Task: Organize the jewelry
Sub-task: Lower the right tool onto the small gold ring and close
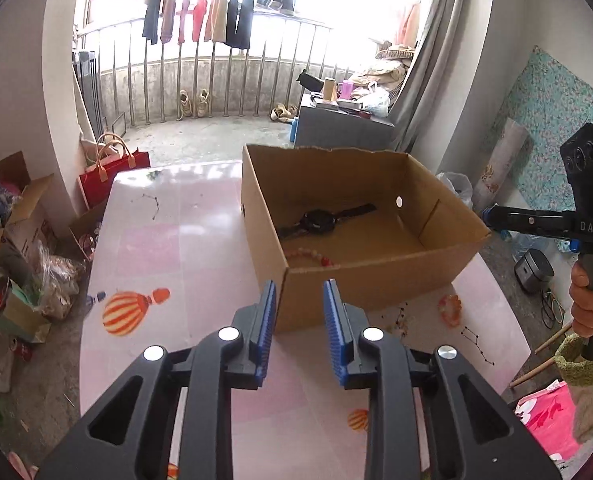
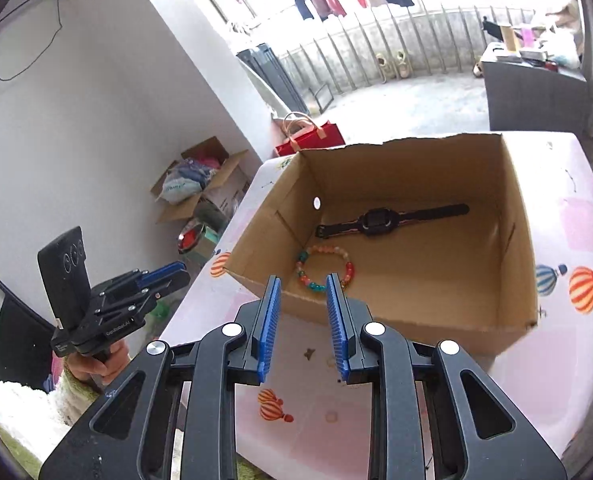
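Note:
An open cardboard box (image 1: 356,300) stands on the pink table (image 1: 156,248). Inside it lie a black watch (image 1: 324,218) and a coloured bead bracelet (image 1: 312,256). In the right wrist view the watch (image 2: 376,220) lies across the floor of the box (image 2: 416,328), with the bead bracelet (image 2: 324,272) at the near left corner. An orange bracelet (image 1: 450,310) lies on the table just right of the box. My left gripper (image 1: 299,292) hovers before the box's near corner, open with nothing in it. My right gripper (image 2: 302,284) hangs over the box's near wall, open and holding nothing.
The tablecloth (image 2: 316,420) is printed with balloons and thin constellation lines. A red bag (image 1: 112,176) and cardboard boxes of clutter (image 1: 4,216) sit on the floor to the left. A hand (image 1: 588,300) holds the right gripper's handle at the table's right edge.

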The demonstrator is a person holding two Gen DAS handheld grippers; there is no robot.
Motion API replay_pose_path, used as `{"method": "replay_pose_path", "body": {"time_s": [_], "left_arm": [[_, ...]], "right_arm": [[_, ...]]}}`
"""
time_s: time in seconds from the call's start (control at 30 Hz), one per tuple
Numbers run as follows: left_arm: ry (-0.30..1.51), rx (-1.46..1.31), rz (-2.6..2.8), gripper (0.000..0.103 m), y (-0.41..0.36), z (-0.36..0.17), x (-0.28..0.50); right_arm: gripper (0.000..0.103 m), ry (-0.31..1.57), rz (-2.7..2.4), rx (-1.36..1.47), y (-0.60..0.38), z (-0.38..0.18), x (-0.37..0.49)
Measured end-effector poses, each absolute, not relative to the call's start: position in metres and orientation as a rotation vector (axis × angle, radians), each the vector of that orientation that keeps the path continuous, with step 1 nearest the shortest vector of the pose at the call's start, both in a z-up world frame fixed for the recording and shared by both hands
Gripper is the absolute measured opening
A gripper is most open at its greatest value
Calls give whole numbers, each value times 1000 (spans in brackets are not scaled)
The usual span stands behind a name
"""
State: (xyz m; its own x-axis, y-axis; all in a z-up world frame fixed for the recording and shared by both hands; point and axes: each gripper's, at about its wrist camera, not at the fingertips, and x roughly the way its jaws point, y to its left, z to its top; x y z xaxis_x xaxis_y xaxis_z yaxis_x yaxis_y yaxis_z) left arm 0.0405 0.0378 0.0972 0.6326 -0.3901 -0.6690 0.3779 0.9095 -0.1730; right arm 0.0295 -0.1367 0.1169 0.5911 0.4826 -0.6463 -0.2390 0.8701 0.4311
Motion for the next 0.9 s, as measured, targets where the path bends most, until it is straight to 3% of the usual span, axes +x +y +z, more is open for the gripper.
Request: {"method": "replay_pose_path", "body": {"time_s": [0.23,0.3,0.37,0.47,0.53,0.57,0.63,0.9], "left_arm": [[887,40,-421,40,0,30,21],[910,97,-389,49,-13,11,23],[945,171,-346,51,-23,-4,26],[980,268,-284,63,-33,-21,29],[974,275,-253,80,-34,-22,29],[977,272,-243,82,-33,-24,29],[984,258,-203,99,-30,-27,31],[1050,130,-205,99,-9,-33,44]], "right_arm": [[26,953,257,434,-134,34,-8],[26,971,165,388,-131,15,-12],[26,989,98,326,-125,-1,-13],[33,989,43,195,-111,-16,-13],[35,972,29,93,-102,-18,-16],[35,964,39,64,-99,-19,-16],[35,945,61,31,-97,-22,-21],[35,936,240,-21,-74,-32,-17]]}}
